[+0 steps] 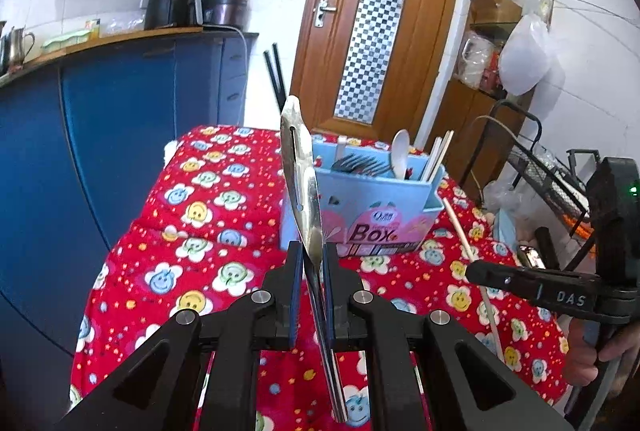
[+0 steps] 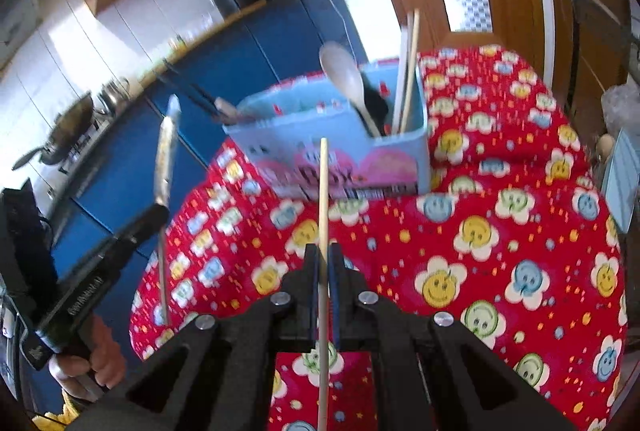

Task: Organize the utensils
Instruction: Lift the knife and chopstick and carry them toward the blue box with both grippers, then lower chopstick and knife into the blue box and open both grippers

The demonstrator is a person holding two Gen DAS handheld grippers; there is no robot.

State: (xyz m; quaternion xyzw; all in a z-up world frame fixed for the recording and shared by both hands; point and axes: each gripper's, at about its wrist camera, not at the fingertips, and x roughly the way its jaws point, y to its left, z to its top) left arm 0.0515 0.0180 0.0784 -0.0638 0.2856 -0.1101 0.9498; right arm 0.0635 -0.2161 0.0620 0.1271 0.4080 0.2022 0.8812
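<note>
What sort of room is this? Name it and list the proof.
Most likely a home kitchen: a blue counter carrying an air fryer, a wok on a stove, and a table with a flowered red cloth holding a blue utensil box.

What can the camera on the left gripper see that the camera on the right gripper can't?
Only the left wrist view shows the forks in the blue utensil box and the white bag hanging by the shelves. Only the right wrist view shows the wok on the stove. Both show the box, the white spoon in it, the red smiley tablecloth, the left gripper shut on a metal utensil and the right gripper shut on a wooden chopstick.
</note>
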